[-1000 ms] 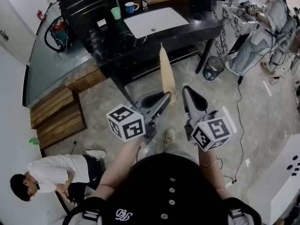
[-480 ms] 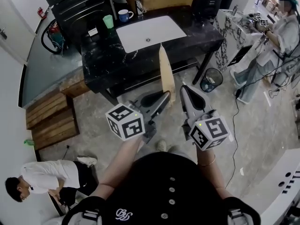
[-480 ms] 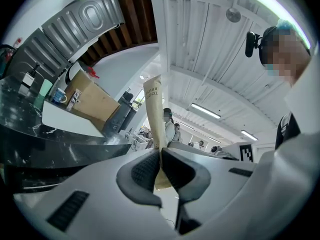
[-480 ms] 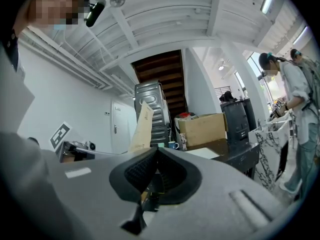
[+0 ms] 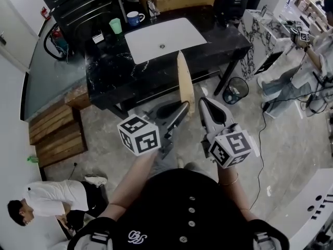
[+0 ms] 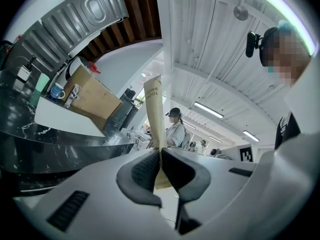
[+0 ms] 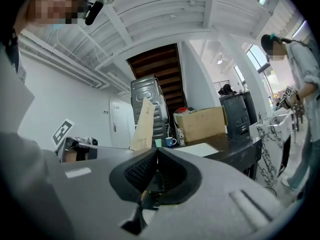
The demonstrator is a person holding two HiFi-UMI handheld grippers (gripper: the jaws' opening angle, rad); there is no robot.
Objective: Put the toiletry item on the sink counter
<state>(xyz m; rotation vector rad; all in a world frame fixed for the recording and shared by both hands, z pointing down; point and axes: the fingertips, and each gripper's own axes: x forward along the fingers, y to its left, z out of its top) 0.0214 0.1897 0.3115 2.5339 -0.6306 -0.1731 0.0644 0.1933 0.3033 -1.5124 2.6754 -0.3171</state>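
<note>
A long, flat, tan paper toothbrush packet point(image 5: 184, 82) point(image 6: 154, 115) stands nearly upright, pinched at its lower end between the closed jaws of the left hand-held gripper point(image 5: 183, 108) point(image 6: 160, 156). It is in the air, off the black marble desk point(image 5: 122, 69) with its white sink point(image 5: 166, 35).

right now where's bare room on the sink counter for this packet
Bare: the dark counter left and front of the white basin, and the strip to its right. Crowded: the back edge, with green cup, blue mug and faucet.
</note>
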